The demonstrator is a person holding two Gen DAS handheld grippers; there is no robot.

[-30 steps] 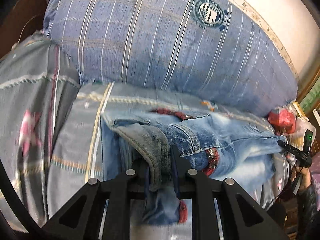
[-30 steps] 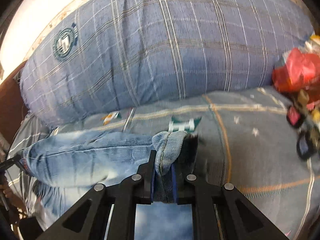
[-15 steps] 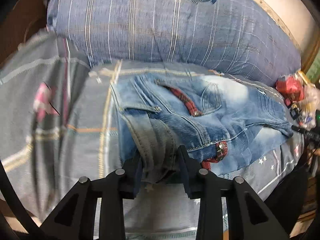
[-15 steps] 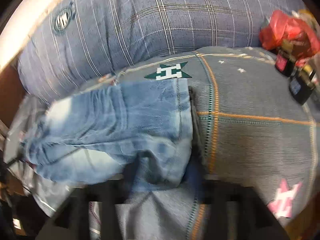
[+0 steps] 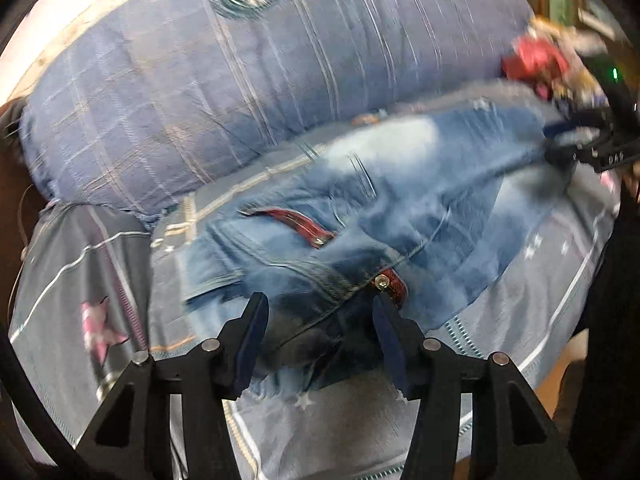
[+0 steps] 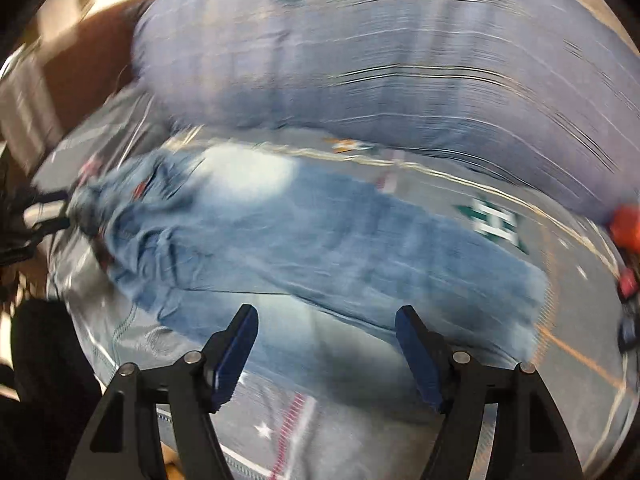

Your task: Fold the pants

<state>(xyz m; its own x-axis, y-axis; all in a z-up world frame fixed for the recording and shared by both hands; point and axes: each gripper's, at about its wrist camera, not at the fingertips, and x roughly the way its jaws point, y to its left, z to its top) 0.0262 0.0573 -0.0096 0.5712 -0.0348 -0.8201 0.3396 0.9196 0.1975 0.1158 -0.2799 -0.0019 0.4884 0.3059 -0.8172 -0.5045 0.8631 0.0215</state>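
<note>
Light blue jeans (image 5: 392,208) with red trim lie stretched along the bed, folded lengthwise, waist end near my left gripper. My left gripper (image 5: 320,312) is open, jaws wide apart just above the waistband, holding nothing. In the right wrist view the jeans (image 6: 320,240) run from left to right, the leg end at the right. My right gripper (image 6: 326,328) is open and empty, just in front of the jeans' near edge. The right gripper also shows in the left wrist view (image 5: 580,140) at the far leg end. Both views are blurred by motion.
A large blue plaid pillow (image 5: 240,80) lies behind the jeans along the wall. The grey bedsheet (image 5: 100,260) has stars and stripes. Red bags and small items (image 5: 536,60) sit at the far right end of the bed, shown also in the right wrist view (image 6: 628,228).
Both grippers have let go of the jeans and opened wide. The jeans now lie flat on the bed, and both grippers have pulled back a little.
</note>
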